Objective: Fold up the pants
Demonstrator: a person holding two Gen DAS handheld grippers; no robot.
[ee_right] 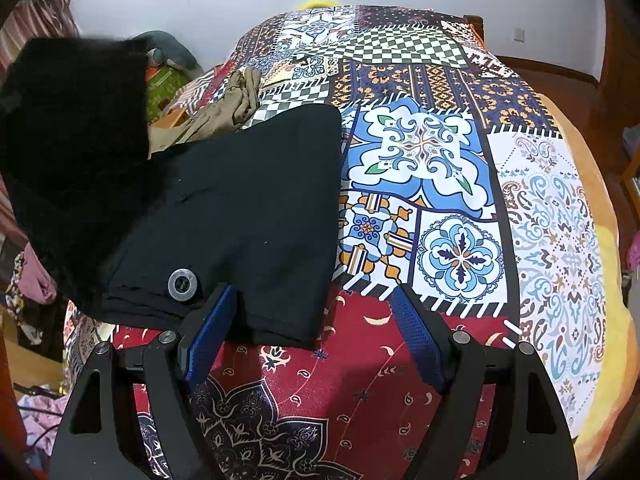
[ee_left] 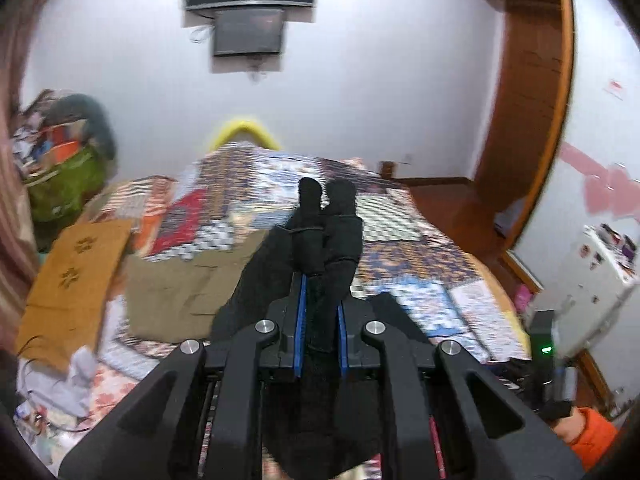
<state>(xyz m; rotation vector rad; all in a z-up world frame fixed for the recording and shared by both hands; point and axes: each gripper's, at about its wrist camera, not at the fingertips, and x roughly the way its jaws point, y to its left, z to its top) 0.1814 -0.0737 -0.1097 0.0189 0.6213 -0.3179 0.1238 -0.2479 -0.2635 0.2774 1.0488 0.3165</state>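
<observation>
The black pants (ee_right: 240,208) lie partly folded on the patchwork bedspread (ee_right: 440,152), waist button (ee_right: 182,284) near the front edge. One part is lifted at the left (ee_right: 76,152). My left gripper (ee_left: 322,280) is shut on a bunch of black pants fabric (ee_left: 332,224), held up above the bed. My right gripper (ee_right: 316,308) is open, low over the bedspread at the pants' near right corner; its left finger (ee_right: 208,332) touches the waist edge.
Khaki trousers (ee_right: 224,108) lie behind the black pants, also in the left wrist view (ee_left: 180,288). A mustard cloth (ee_left: 72,276) and a cluttered pile (ee_left: 60,152) sit at the bed's left. A wooden door frame (ee_left: 532,100) and white fridge (ee_left: 592,280) stand right.
</observation>
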